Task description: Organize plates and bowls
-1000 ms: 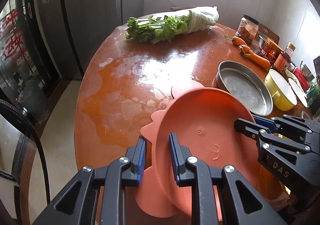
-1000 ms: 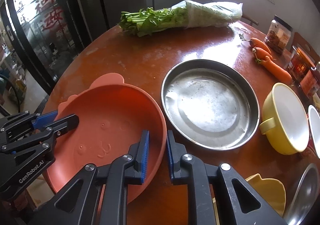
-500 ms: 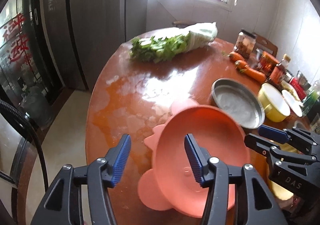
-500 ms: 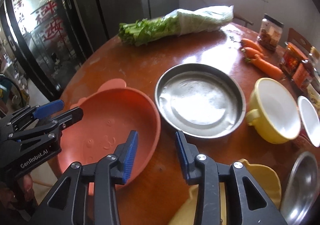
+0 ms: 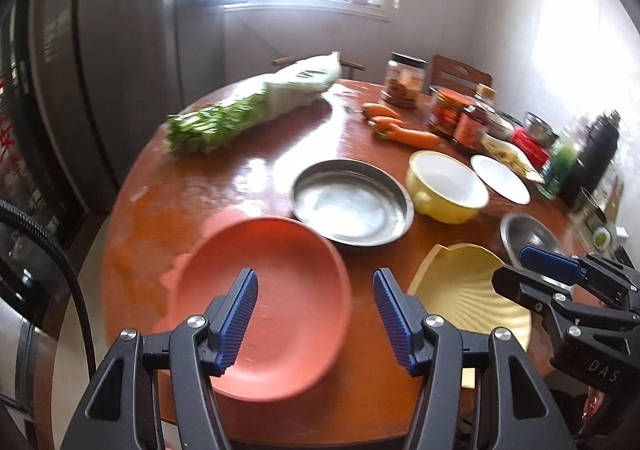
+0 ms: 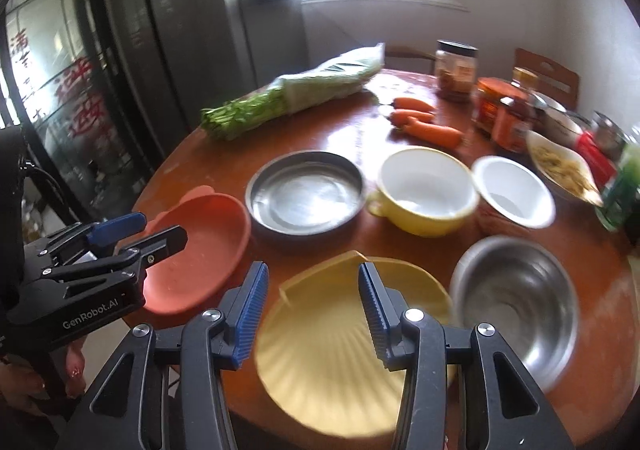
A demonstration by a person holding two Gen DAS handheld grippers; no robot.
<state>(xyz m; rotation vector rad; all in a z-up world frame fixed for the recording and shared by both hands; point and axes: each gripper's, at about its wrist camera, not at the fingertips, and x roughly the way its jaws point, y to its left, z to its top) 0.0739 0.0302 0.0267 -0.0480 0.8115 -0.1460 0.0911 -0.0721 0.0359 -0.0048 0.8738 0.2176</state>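
Note:
The orange eared plate [image 5: 296,262] lies flat on the round wooden table [image 5: 224,185], left of a steel pan [image 5: 352,205]. My left gripper [image 5: 314,290] hovers above the plate, its jaws opening with nothing between them. My right gripper [image 6: 313,282] hangs over a yellow shell-shaped plate [image 6: 320,362], its jaws opening too and holding nothing. In the right wrist view the left gripper [image 6: 160,234] sits above the orange plate [image 6: 200,242]. Behind stand a yellow handled bowl [image 6: 424,189], a white bowl [image 6: 512,189] and a small steel bowl [image 6: 516,298].
Bagged greens [image 5: 256,109] and carrots [image 5: 400,129] lie at the far side. Jars [image 5: 452,109] and bottles [image 5: 592,157] crowd the right rim. A dark fridge [image 5: 60,69] stands left of the table. The table's near edge runs just under both grippers.
Both grippers were shut on the orange plate's rim; both have since opened, let it go and drawn back and up. The plate now rests on the table.

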